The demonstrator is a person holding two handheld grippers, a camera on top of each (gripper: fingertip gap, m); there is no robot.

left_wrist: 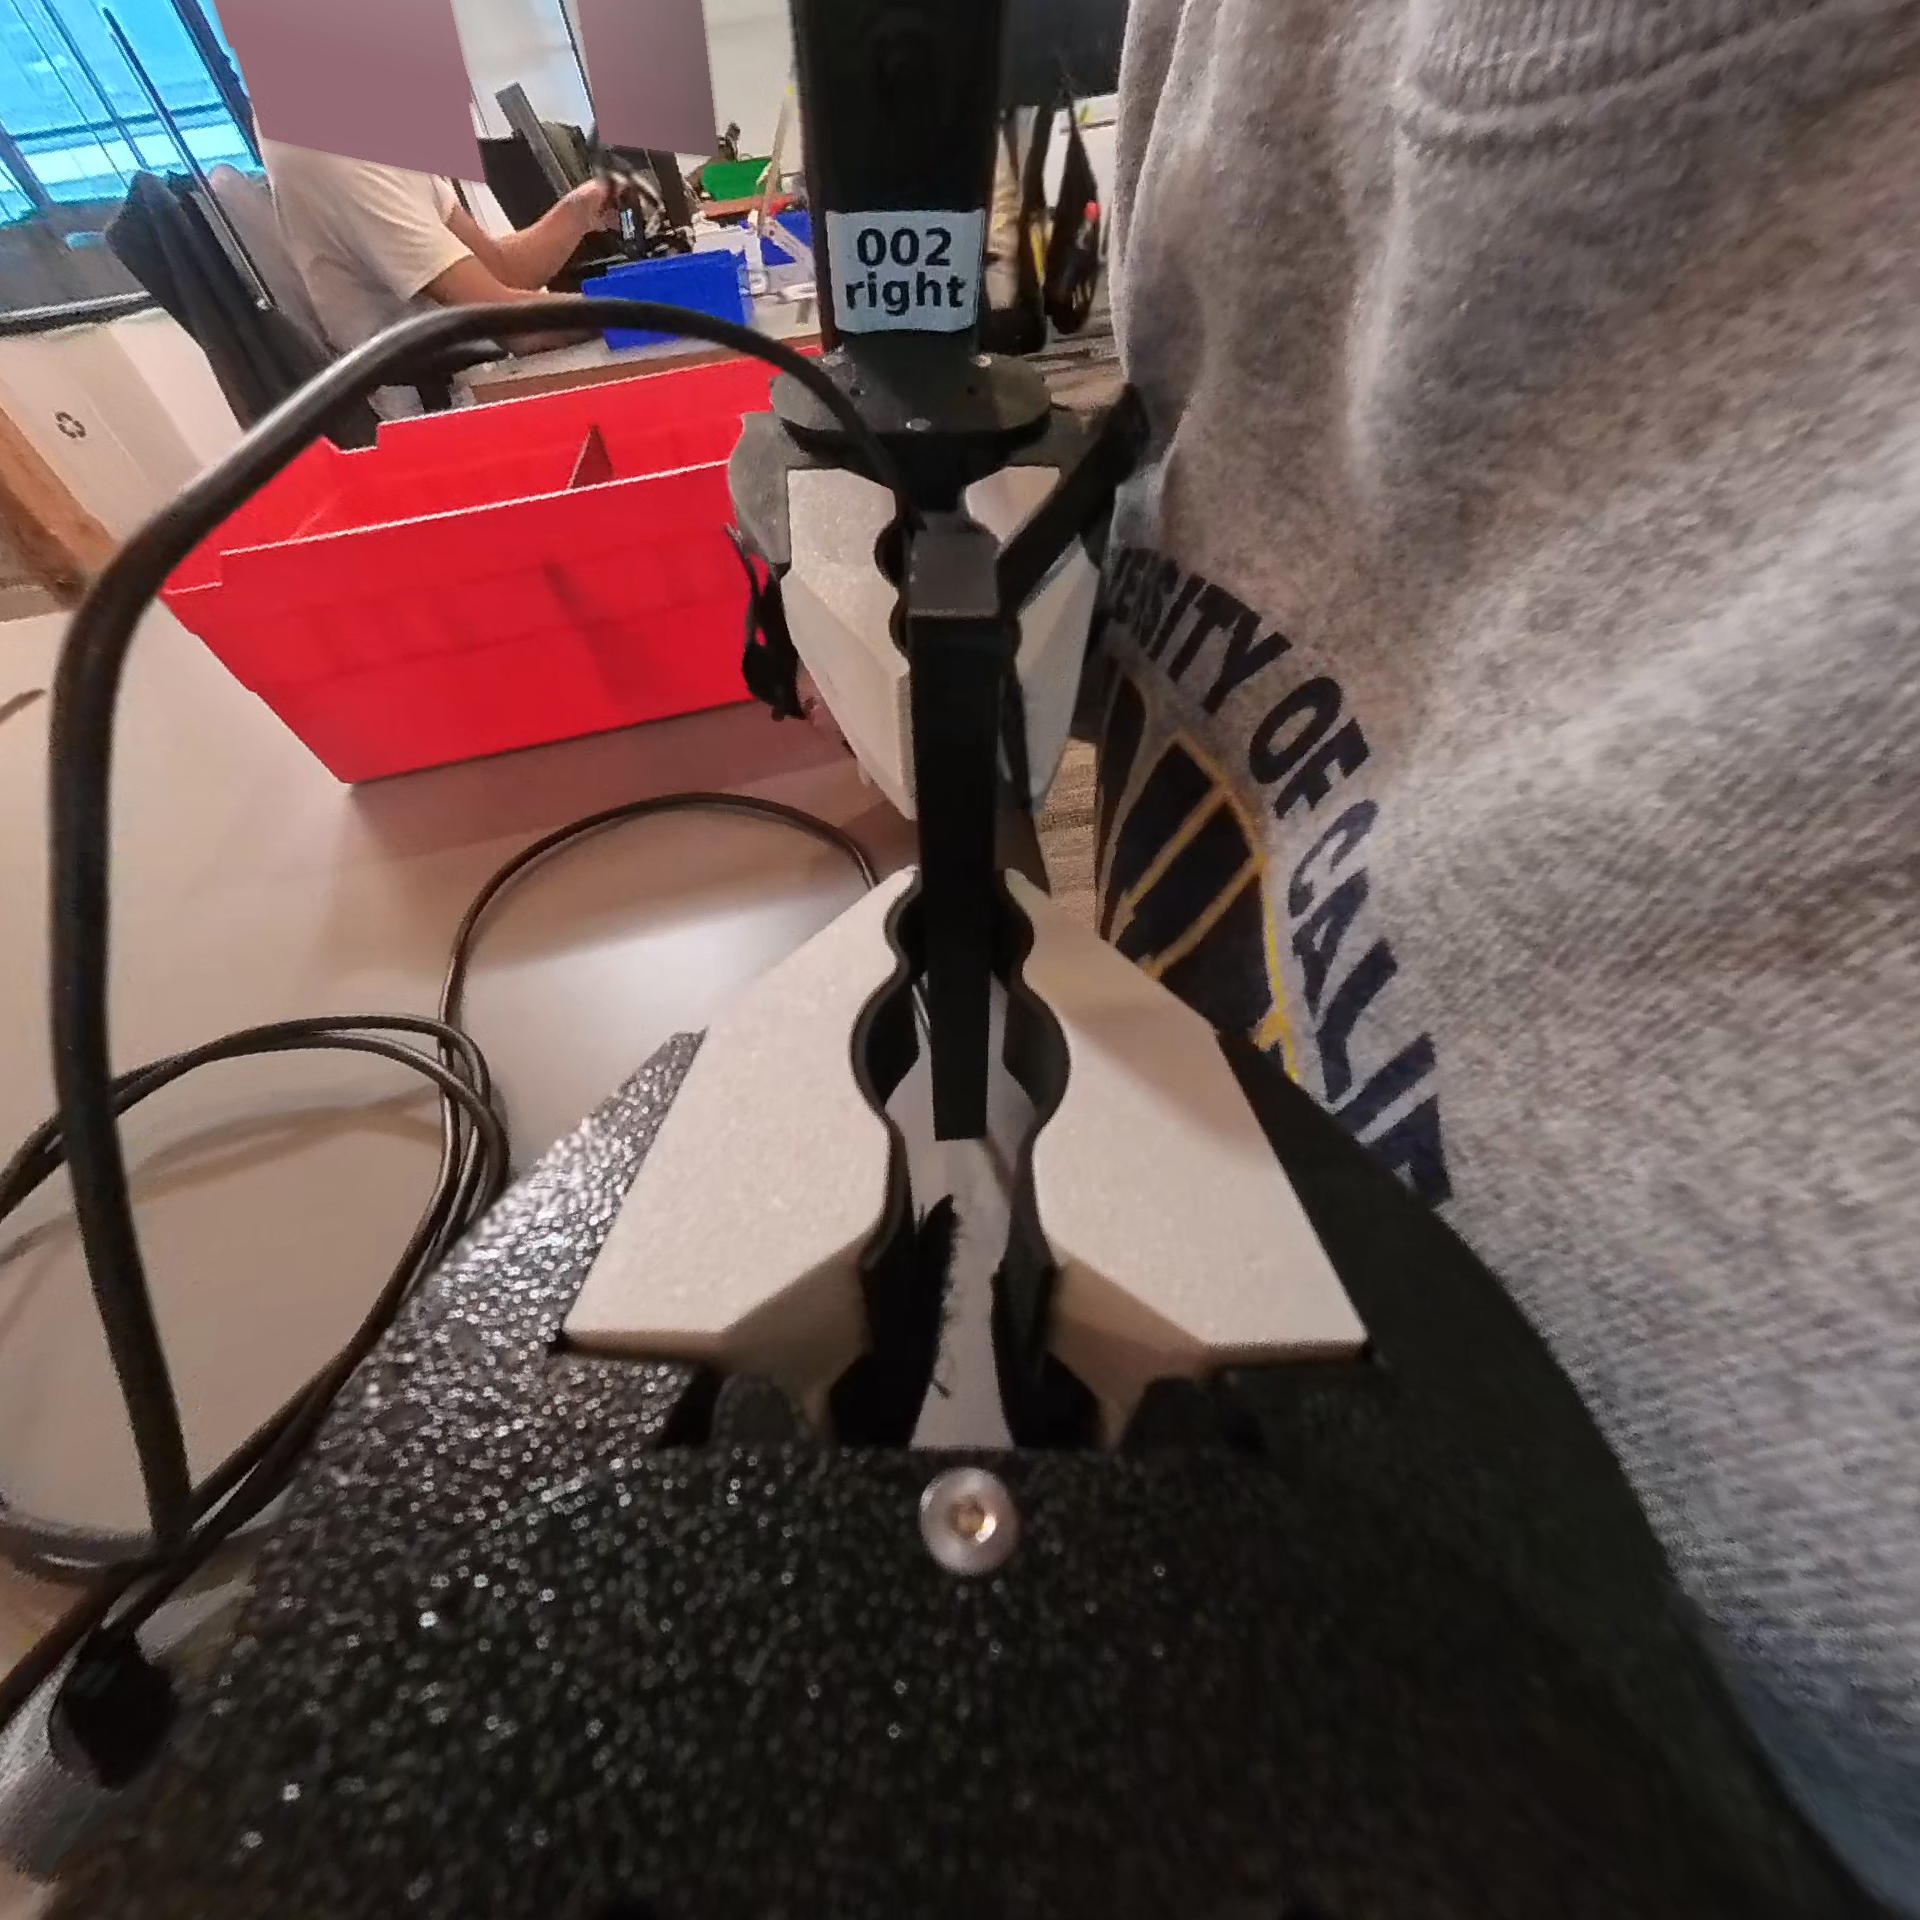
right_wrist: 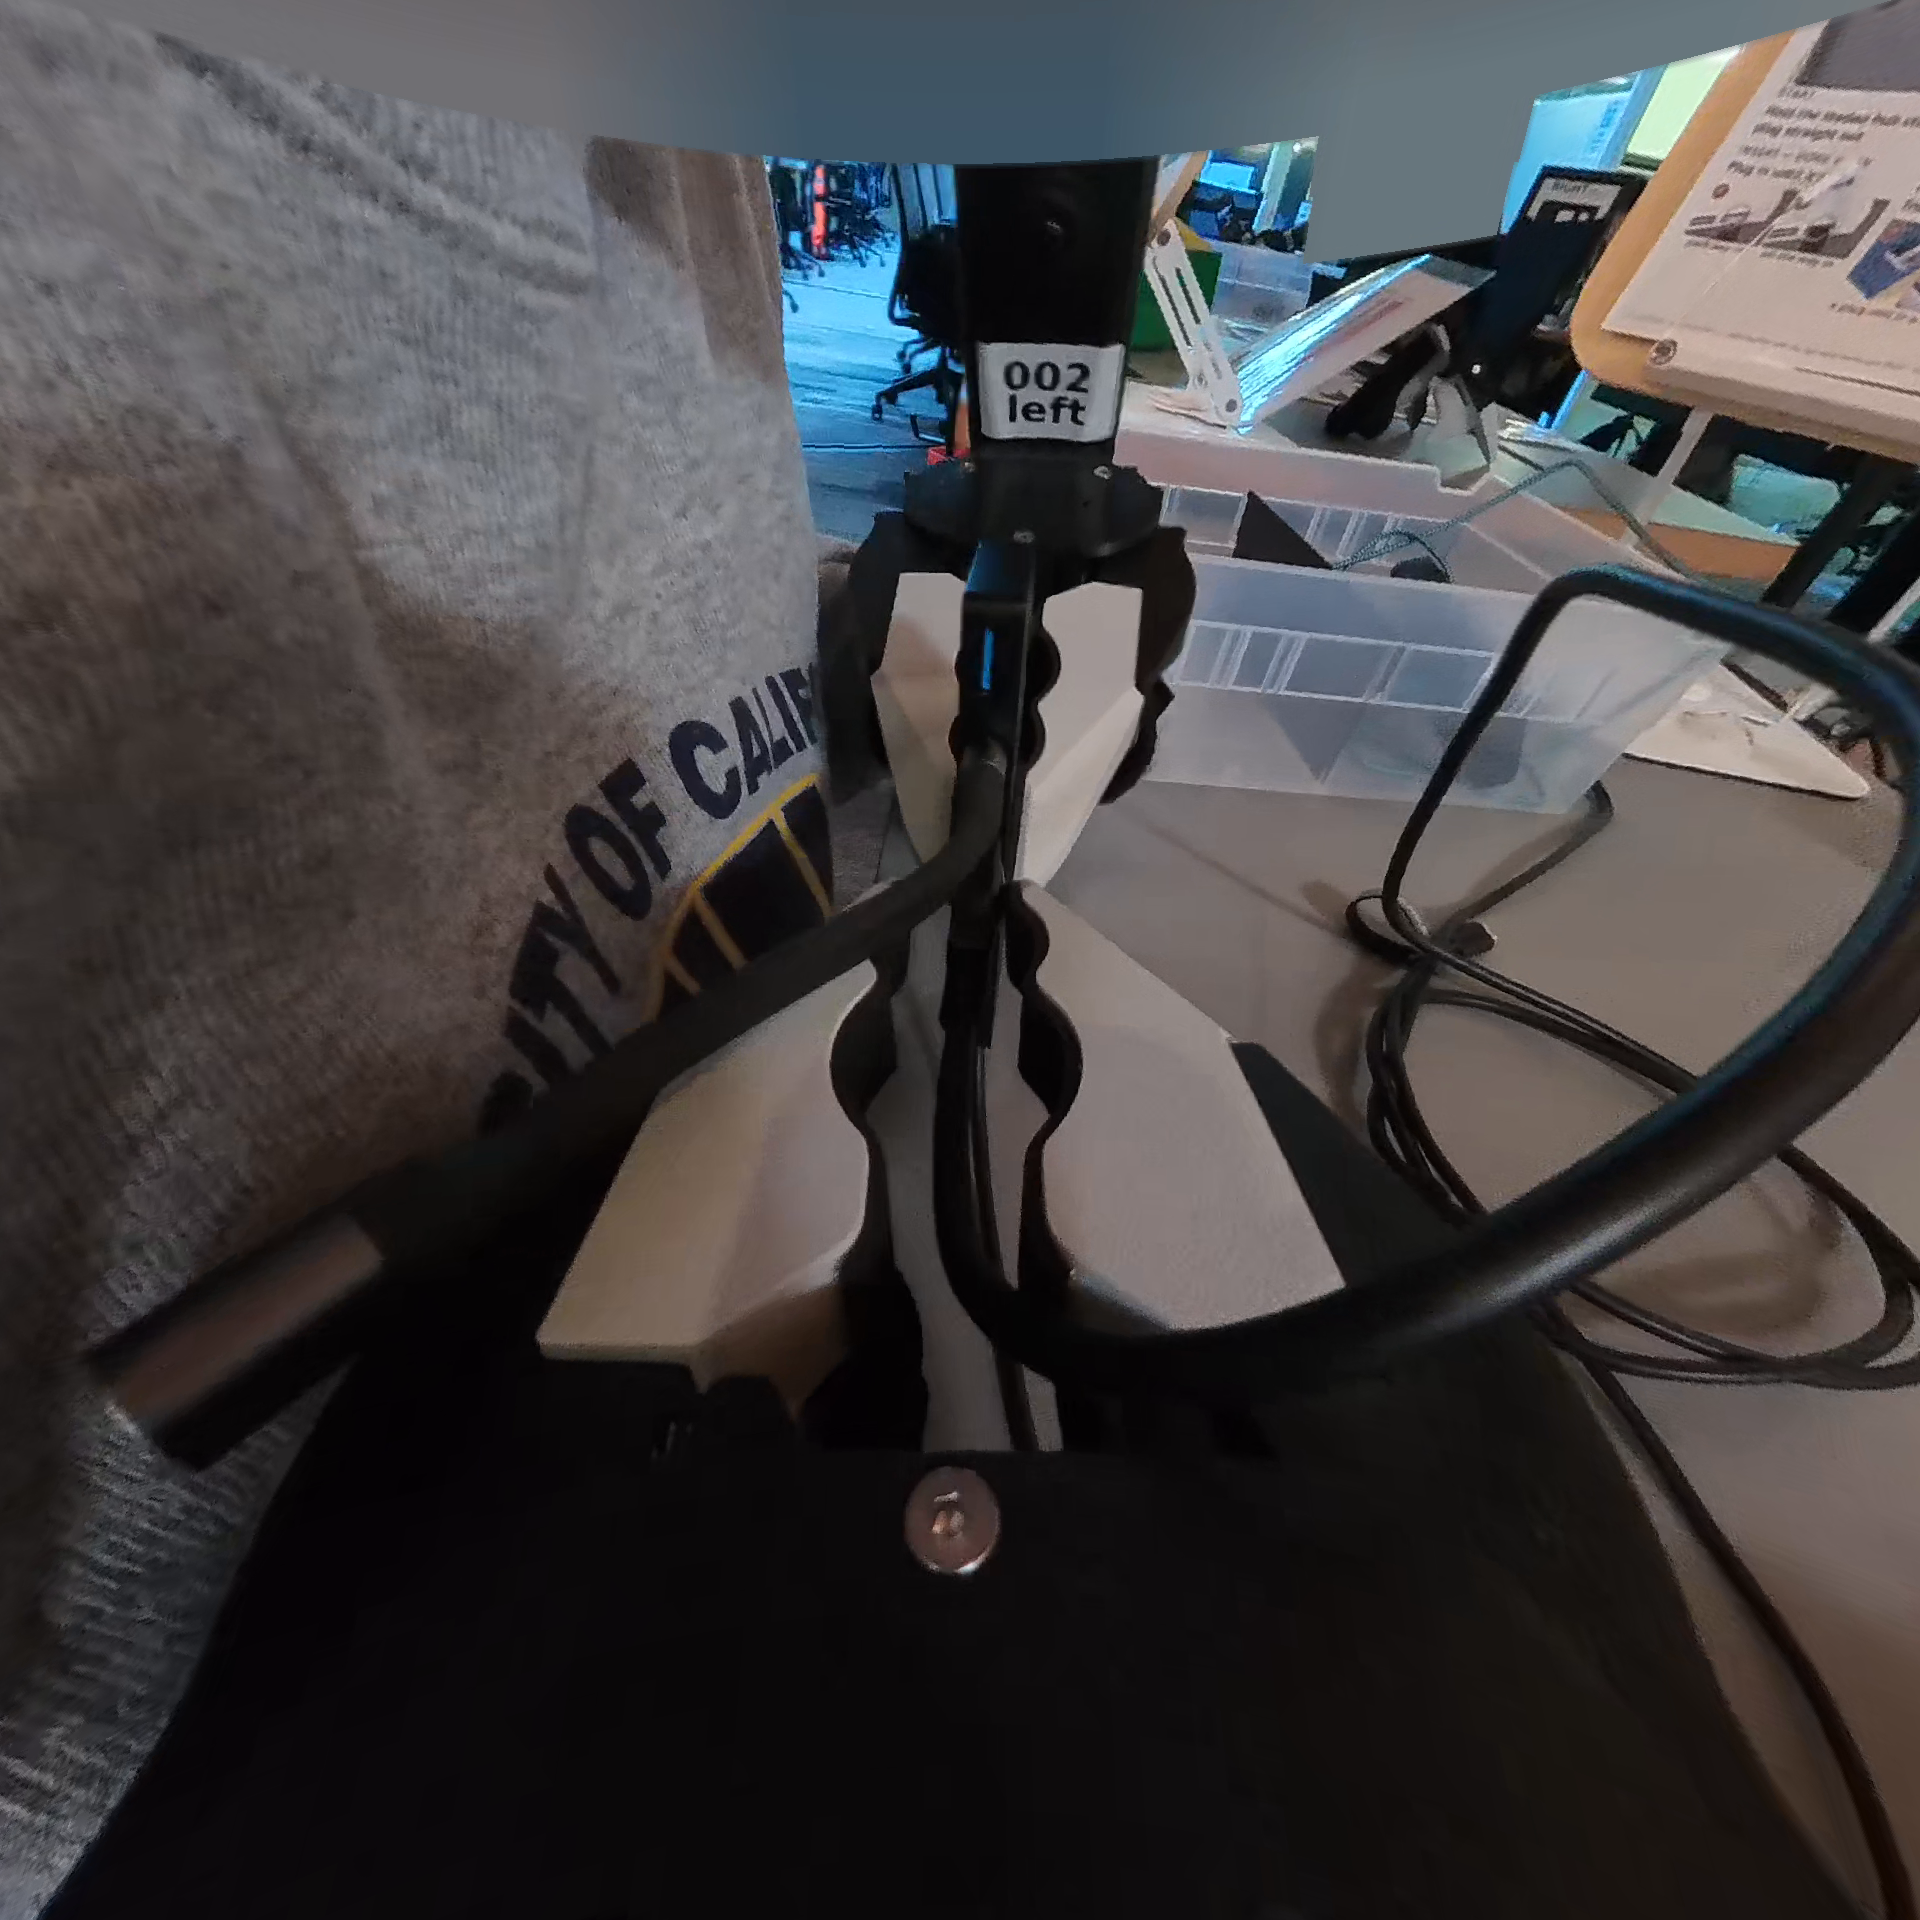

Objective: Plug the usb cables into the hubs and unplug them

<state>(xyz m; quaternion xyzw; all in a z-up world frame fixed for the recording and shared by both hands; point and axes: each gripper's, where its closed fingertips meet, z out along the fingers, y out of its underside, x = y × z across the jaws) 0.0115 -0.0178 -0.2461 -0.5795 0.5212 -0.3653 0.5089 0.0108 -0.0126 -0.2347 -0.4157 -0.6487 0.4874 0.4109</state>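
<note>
- Left gripper [left_wrist: 961,914]: white fingers [left_wrist: 821,1091] pinch the near end of a slim black hub [left_wrist: 958,831]; the bar runs straight away from the camera between the wavy inner edges.
- Right gripper [right_wrist: 992,914]: its fingers [right_wrist: 1122,1091] close on a black connector with its cable [right_wrist: 1558,1226] at the opposite end of the same bar. Whether the plug is fully seated cannot be told.
- Pose: the two grippers face each other nose to nose, tips nearly touching, held above the table edge and close to the chest of the person in a grey sweatshirt [left_wrist: 1558,727].
- Room, left wrist view: the sweatshirt crowds the whole right side; to the left there is open light table surface [left_wrist: 260,883], crossed by loops of black cable [left_wrist: 457,1039].
- A thick black cable [left_wrist: 78,935] arches from the near left corner up to the far gripper.
- A red bin [left_wrist: 468,603] stands on the far left of the table, well apart from the fingers.
- Room, right wrist view: the sweatshirt fills the left; a clear plastic bin [right_wrist: 1403,675] sits far right, with slack cable coiled on the table between.
</note>
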